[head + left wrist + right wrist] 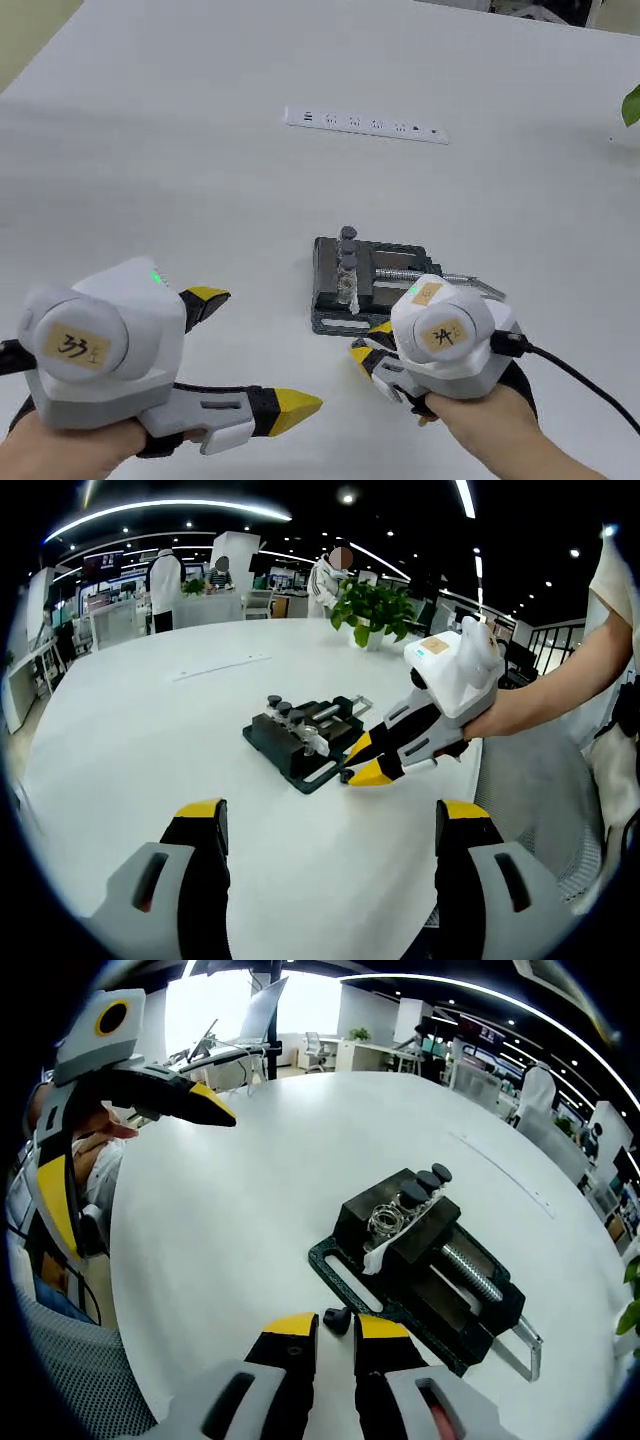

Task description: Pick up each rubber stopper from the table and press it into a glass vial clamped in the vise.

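Black stopper [337, 1318] sits between right gripper's [336, 1332] narrowed jaws.

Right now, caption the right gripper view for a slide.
Right tool flanks a small black rubber stopper on the white table, beside the black metal vise whose nearest glass vial is open.

A wide white table [180, 190] carries a dark bench vise [328, 262] near its front, standing flat on its base. A single black rubber stopper [338, 1320] lies on the tabletop just beside the vise's base plate. A white power strip [365, 125] lies flat farther back, well apart from the vise.
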The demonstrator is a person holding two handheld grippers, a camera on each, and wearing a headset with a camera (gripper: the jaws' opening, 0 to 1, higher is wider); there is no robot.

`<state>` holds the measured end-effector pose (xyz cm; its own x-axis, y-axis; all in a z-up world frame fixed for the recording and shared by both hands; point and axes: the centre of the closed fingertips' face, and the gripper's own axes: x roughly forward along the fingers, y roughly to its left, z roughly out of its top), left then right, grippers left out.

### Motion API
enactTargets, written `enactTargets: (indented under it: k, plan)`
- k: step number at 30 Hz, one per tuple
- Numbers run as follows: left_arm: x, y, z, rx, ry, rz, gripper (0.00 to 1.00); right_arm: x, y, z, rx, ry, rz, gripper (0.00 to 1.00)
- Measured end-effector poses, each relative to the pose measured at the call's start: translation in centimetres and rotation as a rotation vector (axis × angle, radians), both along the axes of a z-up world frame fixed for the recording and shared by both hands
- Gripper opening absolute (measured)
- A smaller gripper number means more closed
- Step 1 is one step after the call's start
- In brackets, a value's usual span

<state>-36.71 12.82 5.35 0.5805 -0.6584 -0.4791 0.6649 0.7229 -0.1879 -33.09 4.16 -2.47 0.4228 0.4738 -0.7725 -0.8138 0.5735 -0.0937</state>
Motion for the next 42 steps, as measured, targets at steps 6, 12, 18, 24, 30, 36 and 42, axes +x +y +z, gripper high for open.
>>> enactTargets:
  k: [6, 12, 18, 24, 30, 36, 42]
  plan:
    - [-0.1, -0.2, -0.1, 0.0, 0.004, -0.005, 0.84, 0.0, 0.2, -0.1, -0.011, -0.007, 0.011, 0.08]
    - [-0.2, -0.2, -0.1, -0.002, 0.007, -0.005, 0.84, 0.3, 0.2, -0.3, -0.033, -0.023, 0.029, 0.06]
    - [-0.2, -0.2, -0.3, -0.002, 0.011, -0.002, 0.84, 0.3, 0.2, -0.3, -0.047, -0.05, 0.06, 0.05]
    - [0.3, -0.1, -0.2, -0.021, 0.035, 0.03, 0.83, 0.2, 0.3, 0.2, -0.044, -0.074, 0.146, 0.05]
    - [1.1, 0.0, 0.3, -0.046, 0.048, 0.043, 0.8, 0.7, -0.1, 3.4, -0.035, -0.169, 0.244, 0.05]
    - [2.1, -1.1, 2.5, -0.076, 0.027, 0.026, 0.76, 1.7, -1.7, 8.0, -0.043, -0.279, 0.309, 0.05]
    - [3.7, -2.6, 6.4, -0.154, -0.015, -0.013, 0.72, 1.8, -2.9, 13.2, -0.06, -0.365, 0.397, 0.05]
